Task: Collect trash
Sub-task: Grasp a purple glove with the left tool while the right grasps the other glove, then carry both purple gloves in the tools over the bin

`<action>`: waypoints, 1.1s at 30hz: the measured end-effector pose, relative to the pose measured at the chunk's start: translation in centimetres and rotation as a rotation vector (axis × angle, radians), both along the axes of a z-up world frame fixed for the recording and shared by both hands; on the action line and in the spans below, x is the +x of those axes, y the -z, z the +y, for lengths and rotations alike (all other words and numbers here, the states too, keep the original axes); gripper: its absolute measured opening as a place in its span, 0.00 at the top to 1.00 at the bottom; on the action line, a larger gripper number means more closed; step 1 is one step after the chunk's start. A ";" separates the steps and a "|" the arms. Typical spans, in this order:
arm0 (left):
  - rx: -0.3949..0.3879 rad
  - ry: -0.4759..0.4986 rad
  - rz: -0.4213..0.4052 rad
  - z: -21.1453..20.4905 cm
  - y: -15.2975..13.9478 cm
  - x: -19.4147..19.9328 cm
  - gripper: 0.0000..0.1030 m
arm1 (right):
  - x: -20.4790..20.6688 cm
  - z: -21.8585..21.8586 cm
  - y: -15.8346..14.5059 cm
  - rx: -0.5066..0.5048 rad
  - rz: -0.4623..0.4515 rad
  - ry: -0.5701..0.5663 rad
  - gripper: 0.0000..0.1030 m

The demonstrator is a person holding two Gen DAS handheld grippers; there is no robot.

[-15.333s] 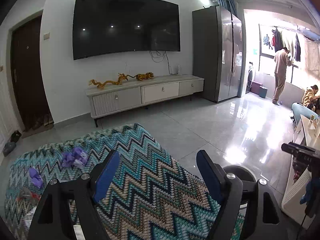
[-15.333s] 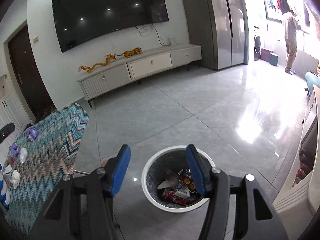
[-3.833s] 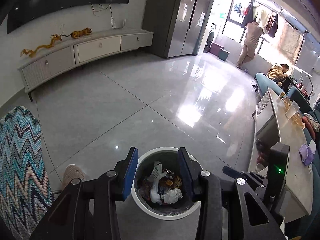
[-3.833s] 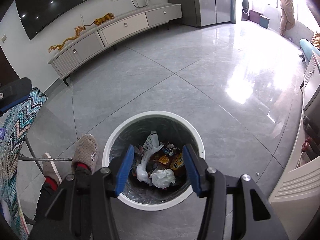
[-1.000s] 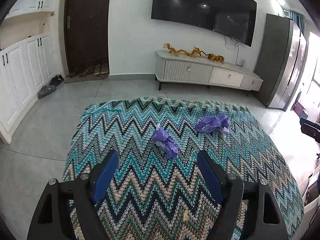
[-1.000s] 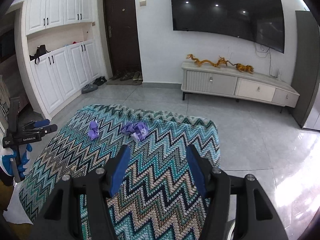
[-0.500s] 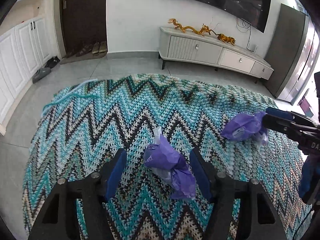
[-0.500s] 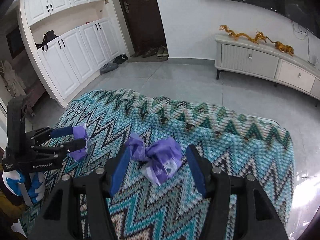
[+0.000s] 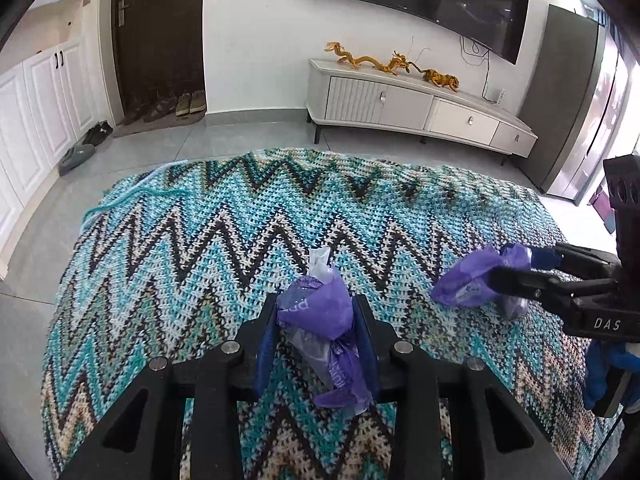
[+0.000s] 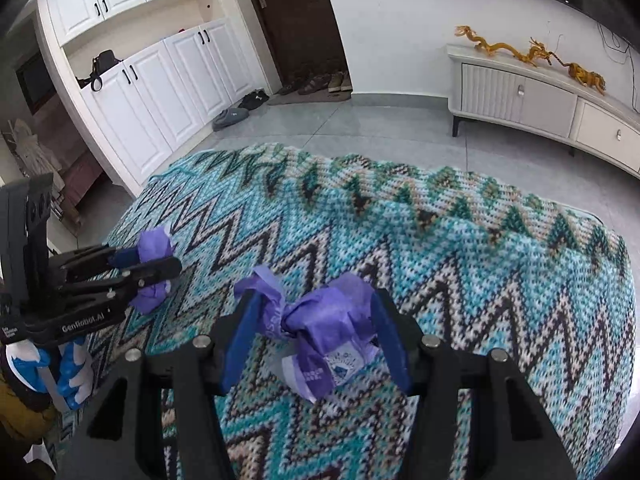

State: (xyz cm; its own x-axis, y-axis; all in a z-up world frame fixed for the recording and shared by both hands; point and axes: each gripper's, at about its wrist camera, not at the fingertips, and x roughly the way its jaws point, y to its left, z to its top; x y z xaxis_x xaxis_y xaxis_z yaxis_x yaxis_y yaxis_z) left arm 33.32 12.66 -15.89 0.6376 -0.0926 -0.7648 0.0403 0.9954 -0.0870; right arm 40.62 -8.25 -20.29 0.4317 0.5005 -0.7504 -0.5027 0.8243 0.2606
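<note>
Two crumpled purple wrappers lie on a zigzag knitted blanket [image 9: 240, 232]. In the left wrist view my left gripper [image 9: 316, 304] is down on the near purple wrapper [image 9: 320, 320], jaws closing, both blue pads against its sides. The same gripper [image 10: 156, 258] shows at the left of the right wrist view with that wrapper [image 10: 154, 246] between its fingers. My right gripper [image 10: 315, 300] straddles the second purple wrapper [image 10: 328, 320], jaws closing, with a little slack at the right pad. It [image 9: 504, 260] reaches in from the right around that wrapper [image 9: 464, 284].
The blanket covers a raised surface whose far edge [image 10: 440, 176] drops to grey floor tiles. Beyond stand a low white TV cabinet [image 9: 420, 108], white cupboards [image 10: 160, 80], a dark door with shoes [image 9: 190, 102] and a tall fridge [image 9: 572, 120]. A blue-gloved hand [image 10: 72, 360] holds the left gripper.
Both grippers dropped onto the blanket and closed in on the wrappers. The left jaws narrowed from wide apart to pressing on their wrapper; the right jaws narrowed slightly around theirs.
</note>
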 end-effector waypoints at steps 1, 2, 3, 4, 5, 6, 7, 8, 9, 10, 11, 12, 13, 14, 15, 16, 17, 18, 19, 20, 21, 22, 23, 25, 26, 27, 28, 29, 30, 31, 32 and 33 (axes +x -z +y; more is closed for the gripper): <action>0.000 -0.002 -0.005 0.0 -0.3 -0.6 0.67 | -0.4 -0.1 0.0 0.001 0.006 0.002 0.50; -0.001 -0.004 -0.008 0.2 -0.7 -0.9 0.67 | -0.8 -0.3 -0.1 0.006 0.012 0.004 0.50; -0.001 -0.006 -0.014 0.3 -1.1 -1.6 0.67 | -1.1 -0.4 -0.2 0.012 0.017 0.003 0.50; 0.001 -0.009 -0.020 0.6 -1.6 -2.1 0.67 | -1.6 -0.6 -0.3 0.012 0.019 -0.001 0.50; 0.004 -0.012 -0.026 0.8 -1.9 -2.5 0.67 | -2.2 -0.6 -0.6 -0.001 0.007 0.000 0.48; 0.004 -0.015 -0.031 1.0 -2.3 -3.0 0.67 | -2.6 -0.7 -0.6 -0.005 0.005 -0.003 0.48; 0.003 -0.017 -0.035 1.1 -2.6 -3.6 0.67 | -3.1 -0.7 -0.7 0.005 0.014 -0.015 0.48; 0.005 -0.018 -0.039 1.2 -2.9 -4.2 0.67 | -3.6 -0.6 -0.8 0.003 0.014 -0.024 0.48; 0.007 -0.019 -0.044 1.4 -3.2 -4.6 0.67 | -4.0 -0.5 -0.8 -0.008 0.010 -0.029 0.48; 0.010 -0.020 -0.047 1.5 -3.6 -4.6 0.67 | -4.4 -0.3 -0.8 -0.019 0.004 -0.031 0.48; 0.011 -0.021 -0.050 1.5 -3.8 -4.9 0.67 | -4.7 -0.2 -0.9 -0.029 -0.004 -0.028 0.48; 0.010 -0.022 -0.053 1.6 -4.0 -5.3 0.67 | -4.8 0.0 -0.8 -0.037 -0.007 -0.023 0.50; 0.009 -0.022 -0.055 1.7 -4.2 -5.5 0.67 | -4.8 0.0 -0.8 -0.038 -0.008 -0.017 0.50; 0.010 -0.021 -0.058 1.8 -4.4 -5.8 0.67 | -4.7 0.0 -0.8 -0.035 -0.009 -0.009 0.55; 0.013 -0.020 -0.061 1.8 -4.6 -6.2 0.67 | -4.6 0.0 -0.8 -0.037 -0.008 0.001 0.62; 0.015 -0.017 -0.063 1.8 -4.8 -6.6 0.67 | -4.5 -0.2 -0.6 -0.040 -0.002 0.015 0.65; 0.017 -0.013 -0.066 1.8 -5.0 -6.8 0.67 | -4.3 -0.4 -0.6 -0.041 0.004 0.027 0.70; 0.021 -0.009 -0.070 1.7 -5.2 -7.0 0.67 | -4.2 -0.6 -0.7 -0.030 0.011 0.035 0.72; 0.025 -0.003 -0.075 1.6 -5.5 -7.4 0.67 | -4.2 -1.0 -0.8 -0.017 0.016 0.039 0.74; 0.028 0.002 -0.080 1.5 -5.8 -7.7 0.68 | -4.5 -1.2 -1.1 -0.009 0.014 0.040 0.75; 0.027 0.008 -0.084 1.4 -6.1 -7.8 0.68 | -4.9 -1.4 -1.4 -0.006 0.008 0.040 0.76; 0.022 0.012 -0.089 1.2 -6.5 -8.2 0.68 | -5.3 -1.5 -1.9 -0.001 -0.001 0.038 0.76; 0.020 0.016 -0.096 1.0 -7.0 -8.5 0.68 | -6.0 -1.7 -2.5 0.006 -0.013 0.035 0.76; 0.020 0.029 -0.119 0.4 -8.3 -9.5 0.68 | -7.5 -2.2 -4.0 0.026 -0.043 0.033 0.76; 0.019 0.039 -0.131 0.1 -8.9 -9.9 0.68 | -8.4 -2.5 -4.8 0.035 -0.060 0.033 0.76; 0.020 0.050 -0.144 -0.3 -9.6 -10.6 0.68 | -9.3 -2.7 -5.7 0.042 -0.078 0.034 0.76; 0.022 0.062 -0.159 -0.7 -10.3 -11.2 0.68 | -10.3 -3.1 -6.6 0.048 -0.098 0.036 0.76; 0.024 0.075 -0.173 -1.1 -10.9 -11.9 0.68 | -11.2 -3.5 -7.4 0.056 -0.116 0.039 0.76; 0.027 0.090 -0.186 -1.7 -11.6 -12.6 0.68 | -12.2 -4.0 -8.2 0.064 -0.134 0.043 0.76; 0.031 0.104 -0.198 -2.2 -12.4 -13.3 0.68 | -13.3 -4.6 -9.0 0.072 -0.154 0.052 0.76; 0.034 0.119 -0.210 -2.7 -13.0 -14.0 0.68 | -14.4 -5.3 -9.8 0.081 -0.174 0.062 0.76; 0.035 0.134 -0.220 -3.3 -13.6 -14.7 0.68 | -15.5 -6.1 -10.4 0.090 -0.190 0.073 0.76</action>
